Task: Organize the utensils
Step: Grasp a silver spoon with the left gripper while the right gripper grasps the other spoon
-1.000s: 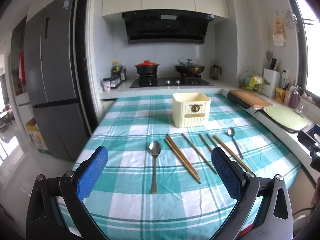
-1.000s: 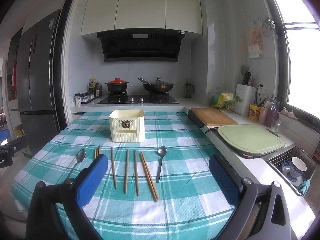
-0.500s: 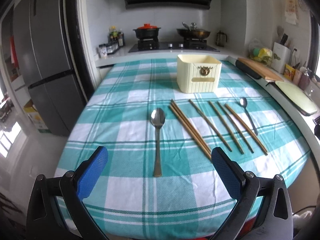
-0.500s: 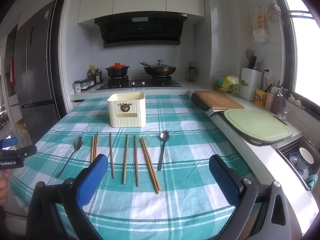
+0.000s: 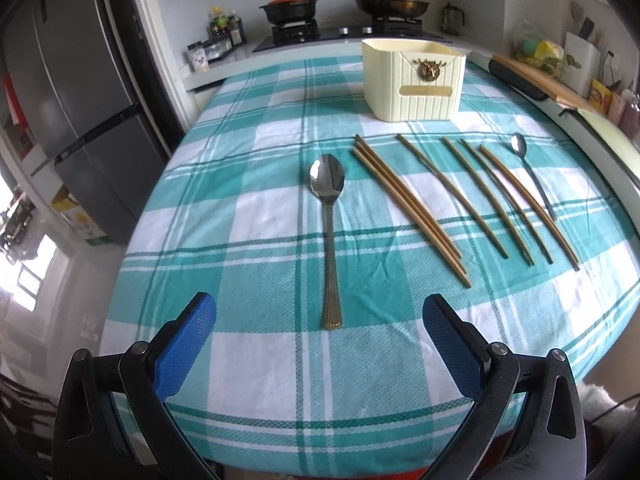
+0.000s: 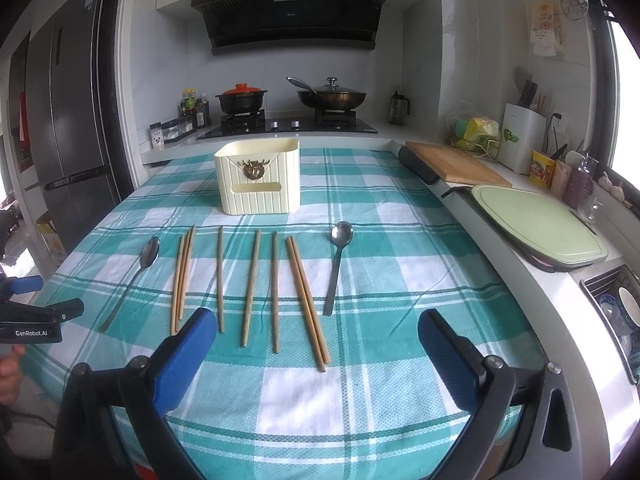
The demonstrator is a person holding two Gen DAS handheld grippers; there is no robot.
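Utensils lie in a row on the checked cloth [image 5: 256, 168], in front of the cream box [image 5: 414, 80]: 2 spoons and several chopsticks. My left claw [image 5: 318, 322] gapes wide and empty, centred on the big spoon [image 5: 331, 236]. Its long axis runs straight away from me, bowl toward the box, handle tip just ahead of my fingers. I judge the best grip is low across the handle, pads square to it, so it cannot pivot. My right claw [image 6: 314, 332] is wide and empty too, over the chopsticks [image 6: 306, 300].
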